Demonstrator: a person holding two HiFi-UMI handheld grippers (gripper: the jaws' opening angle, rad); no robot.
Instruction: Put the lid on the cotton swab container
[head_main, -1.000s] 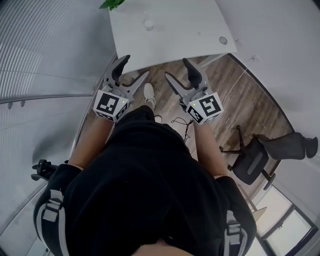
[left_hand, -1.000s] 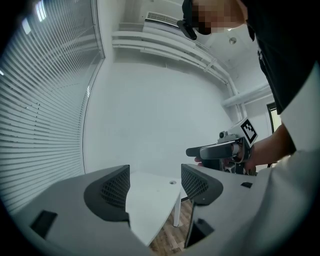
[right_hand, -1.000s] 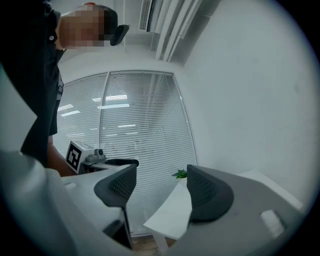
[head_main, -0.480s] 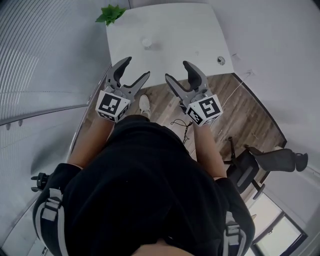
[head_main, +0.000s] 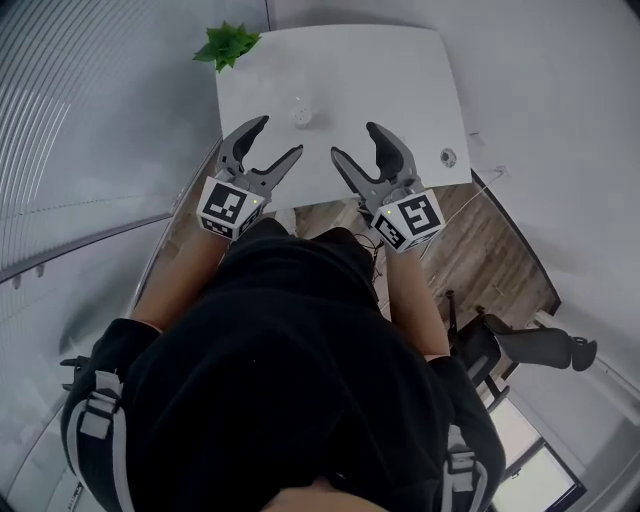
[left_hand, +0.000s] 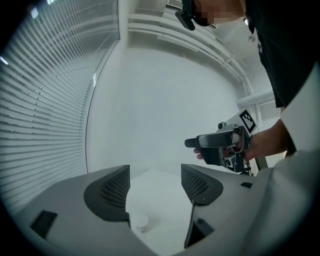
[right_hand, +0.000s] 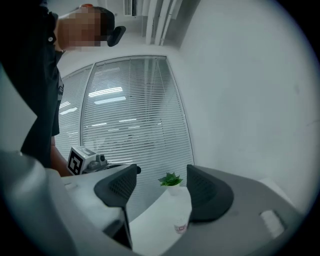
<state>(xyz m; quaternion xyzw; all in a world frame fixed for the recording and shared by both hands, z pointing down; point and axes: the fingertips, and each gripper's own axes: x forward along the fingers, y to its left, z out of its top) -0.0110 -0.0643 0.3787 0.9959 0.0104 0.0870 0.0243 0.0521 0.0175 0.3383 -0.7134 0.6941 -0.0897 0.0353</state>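
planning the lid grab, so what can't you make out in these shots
- Container: tiny in the head view, small and soft in both gripper views; lid on or off unclear.
- Round disc by the table's right edge: too small in the head view to call it the lid.
- Red print on the container: blurred in the right gripper view, unreadable.

An office, by the look of it: a white table (head_main: 400, 80) with a small potted plant (head_main: 228, 44), a black swivel chair (head_main: 478, 350) on wood flooring (head_main: 490, 250), and slatted blinds (right_hand: 130, 110) across curved glass walls.
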